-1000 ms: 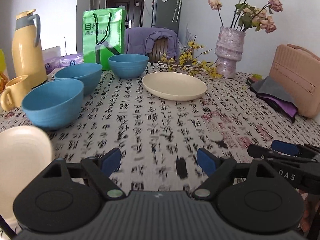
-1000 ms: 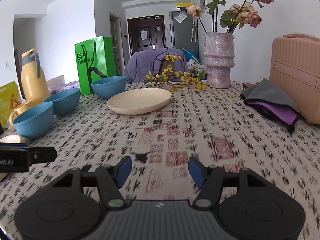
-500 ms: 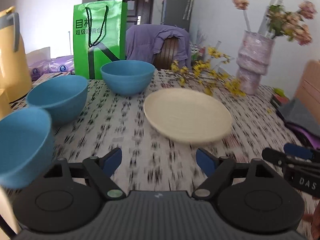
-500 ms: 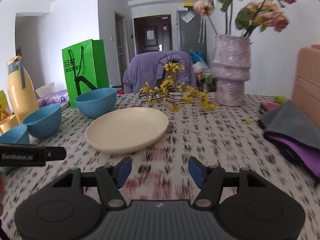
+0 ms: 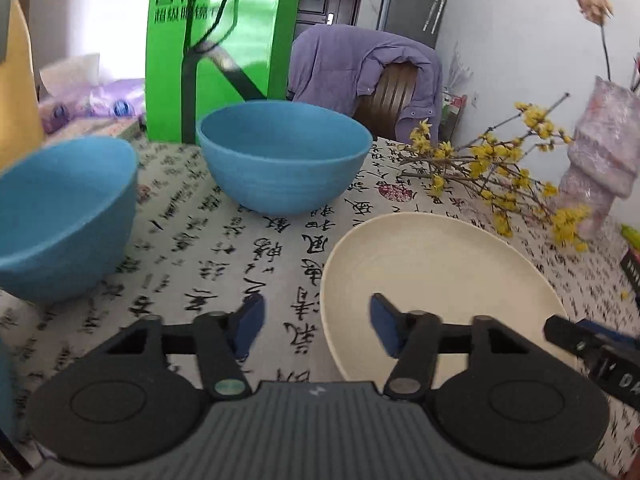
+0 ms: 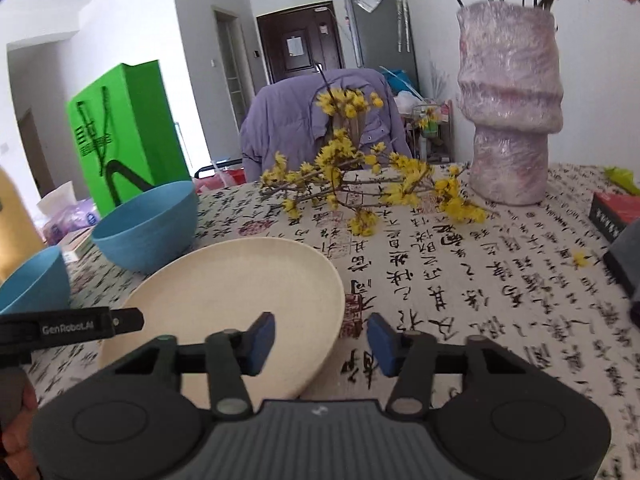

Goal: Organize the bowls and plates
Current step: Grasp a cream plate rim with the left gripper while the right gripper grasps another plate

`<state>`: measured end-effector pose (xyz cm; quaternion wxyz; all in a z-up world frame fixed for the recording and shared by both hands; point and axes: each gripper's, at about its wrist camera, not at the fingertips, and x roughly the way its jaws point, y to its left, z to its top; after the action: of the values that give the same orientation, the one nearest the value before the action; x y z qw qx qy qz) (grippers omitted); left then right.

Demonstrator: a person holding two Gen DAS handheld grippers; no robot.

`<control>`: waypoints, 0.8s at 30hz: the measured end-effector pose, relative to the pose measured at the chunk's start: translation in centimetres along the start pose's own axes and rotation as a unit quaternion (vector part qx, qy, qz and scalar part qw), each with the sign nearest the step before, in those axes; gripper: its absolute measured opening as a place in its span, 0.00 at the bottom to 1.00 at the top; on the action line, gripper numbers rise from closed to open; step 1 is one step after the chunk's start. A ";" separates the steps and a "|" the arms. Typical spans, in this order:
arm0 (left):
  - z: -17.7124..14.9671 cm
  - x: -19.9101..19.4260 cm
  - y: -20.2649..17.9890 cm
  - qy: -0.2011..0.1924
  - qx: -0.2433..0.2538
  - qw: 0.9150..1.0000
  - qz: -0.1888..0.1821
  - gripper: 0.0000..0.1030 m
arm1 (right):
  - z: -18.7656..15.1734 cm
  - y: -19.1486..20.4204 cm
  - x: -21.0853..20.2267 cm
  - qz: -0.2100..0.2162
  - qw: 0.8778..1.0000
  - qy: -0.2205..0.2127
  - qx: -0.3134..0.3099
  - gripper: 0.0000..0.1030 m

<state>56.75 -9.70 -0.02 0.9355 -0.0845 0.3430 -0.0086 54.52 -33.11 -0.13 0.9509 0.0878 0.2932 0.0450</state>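
Observation:
A cream plate (image 5: 440, 276) lies on the calligraphy-print tablecloth. My left gripper (image 5: 316, 322) sits at the plate's left rim, which passes between its blue pads; the jaws are closing and do not press on it. My right gripper (image 6: 320, 338) straddles the right rim of the same plate (image 6: 240, 292), its jaws also closing without touching. Each gripper's finger shows in the other's view: the right gripper (image 5: 588, 344) and the left gripper (image 6: 120, 320). A blue bowl (image 5: 284, 160) stands behind the plate and a second blue bowl (image 5: 60, 220) to the left.
A yellow-flowered branch (image 6: 360, 184) lies just past the plate beside a pink vase (image 6: 508, 120). A green paper bag (image 5: 224, 40) stands behind the bowls, with a chair draped in a purple jacket (image 5: 360, 76) beyond the table edge. A dark box (image 6: 616, 212) sits at the right.
Both grippers have travelled forward across the table to the cream plate, one on each side. Their jaws have narrowed, and the plate's rims now lie between the fingers.

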 end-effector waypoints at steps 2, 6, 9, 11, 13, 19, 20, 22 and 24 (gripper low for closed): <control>-0.2 0.7 0.3 0.005 -0.009 1.000 -0.011 0.43 | -0.2 -0.2 0.9 -0.002 1.000 0.005 -0.002 0.30; -0.8 0.7 -0.4 -0.016 0.021 1.000 0.001 0.27 | -0.4 -0.5 1.3 0.000 1.000 0.005 -0.007 0.14; -0.8 0.6 -0.7 -0.013 0.021 1.000 -0.011 0.15 | -0.6 -0.3 1.4 -0.005 1.000 0.001 -0.016 0.13; -0.7 0.6 -0.7 -0.011 0.018 1.000 -0.012 0.15 | -0.5 -0.2 1.3 -0.006 1.000 0.002 -0.018 0.13; -0.6 0.5 -0.5 -0.003 0.009 1.000 -0.011 0.15 | -0.5 -0.2 1.2 -0.003 1.000 0.002 -0.016 0.12; -0.6 -0.6 -0.4 -0.001 0.006 1.000 -0.011 0.14 | -0.2 0.2 0.2 -0.009 1.000 -0.009 -0.025 0.11; -0.6 -0.9 -0.5 0.000 0.007 1.000 -0.011 0.14 | -0.1 0.2 0.0 -0.010 1.000 -0.010 -0.027 0.11; -0.5 -1.7 -0.7 -0.001 0.010 1.000 -0.010 0.14 | 0.1 0.3 -0.6 -0.013 0.999 -0.012 -0.031 0.10; -0.7 -2.9 -1.0 -0.006 0.017 1.000 -0.010 0.14 | 0.0 0.6 -1.6 -0.017 0.999 -0.016 -0.041 0.10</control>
<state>54.11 -10.58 1.49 0.9388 -0.0716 0.3362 -0.0229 53.15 -32.78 0.87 0.9589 0.0445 0.2775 0.0395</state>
